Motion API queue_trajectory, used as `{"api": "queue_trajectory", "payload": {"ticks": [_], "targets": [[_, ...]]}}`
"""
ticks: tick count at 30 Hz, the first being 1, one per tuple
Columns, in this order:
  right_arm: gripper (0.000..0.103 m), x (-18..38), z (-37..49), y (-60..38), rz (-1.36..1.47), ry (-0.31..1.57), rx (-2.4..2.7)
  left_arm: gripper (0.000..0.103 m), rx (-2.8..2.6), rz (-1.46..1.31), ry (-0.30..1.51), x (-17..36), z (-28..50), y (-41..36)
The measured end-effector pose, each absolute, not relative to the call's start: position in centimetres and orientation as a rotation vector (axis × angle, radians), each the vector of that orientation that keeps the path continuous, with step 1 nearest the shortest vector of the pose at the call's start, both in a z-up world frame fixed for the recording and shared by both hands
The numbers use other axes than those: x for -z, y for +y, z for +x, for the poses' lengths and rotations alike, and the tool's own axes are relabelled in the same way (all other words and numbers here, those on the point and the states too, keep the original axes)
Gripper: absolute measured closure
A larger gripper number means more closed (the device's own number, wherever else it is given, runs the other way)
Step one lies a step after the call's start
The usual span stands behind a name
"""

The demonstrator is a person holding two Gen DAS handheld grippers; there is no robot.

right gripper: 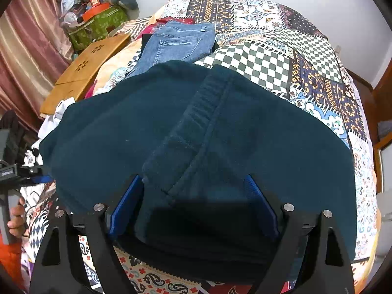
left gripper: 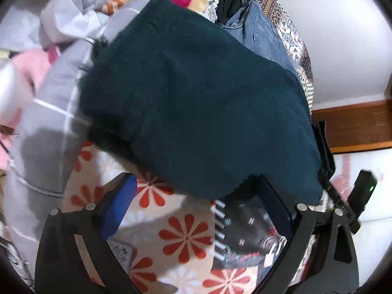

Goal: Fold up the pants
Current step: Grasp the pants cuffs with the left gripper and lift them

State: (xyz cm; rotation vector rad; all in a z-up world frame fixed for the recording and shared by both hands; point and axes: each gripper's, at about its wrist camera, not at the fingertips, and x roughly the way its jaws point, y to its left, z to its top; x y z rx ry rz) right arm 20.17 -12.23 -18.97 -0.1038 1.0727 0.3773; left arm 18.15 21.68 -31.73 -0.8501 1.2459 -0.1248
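Note:
Dark teal fleece pants [right gripper: 196, 132] lie folded on a patterned bedspread [right gripper: 269, 56]; the elastic waistband runs down their middle. My right gripper [right gripper: 196, 196] is open, its blue pads [right gripper: 127, 203] spread wide over the near edge of the pants without pinching them. In the left wrist view the same pants [left gripper: 196, 107] fill the centre. My left gripper [left gripper: 196, 191] is open, with its fingers at the near edge of the pants above a flowered sheet [left gripper: 176, 235]. The left gripper also shows at the left edge of the right wrist view [right gripper: 14, 171].
Folded blue jeans [right gripper: 178, 44] lie behind the teal pants, also seen in the left wrist view [left gripper: 259, 31]. A wooden lap tray [right gripper: 80, 71] and a green box with clutter [right gripper: 95, 27] sit at the left. A grey quilt [left gripper: 49, 112] is bunched at the left.

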Motion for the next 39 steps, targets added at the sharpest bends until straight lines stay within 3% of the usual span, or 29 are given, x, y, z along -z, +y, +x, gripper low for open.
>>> {"api": "queue_trajectory", "payload": {"ticks": [8, 10, 12, 15, 28, 39], "targets": [[0.016, 19.1, 20.2, -12.0, -0.103, 1.068, -0.382, 0.008, 0.121, -0.919, 1.231, 33.1, 21.3, 21.3], [0.016, 19.1, 20.2, -12.0, -0.103, 1.068, -0.384, 0.030, 0.057, -0.858, 1.222, 32.4, 21.7, 21.1], [0.016, 19.0, 20.2, -12.1, -0.099, 1.069, -0.389, 0.059, 0.017, -0.821, 1.194, 31.8, 21.7, 21.2], [0.016, 18.8, 20.2, -12.3, -0.078, 1.077, -0.405, 0.073, -0.039, -0.794, 1.135, 30.5, 21.5, 21.5], [0.018, 14.3, 18.5, -16.6, 0.088, 0.999, -0.456, 0.082, -0.291, -0.278, 0.812, 18.3, 20.0, 20.7], [0.018, 15.0, 17.1, -23.1, 0.127, 0.994, -0.323, 0.083, -0.101, -0.094, 0.561, 6.0, 20.8, 11.5]]}}
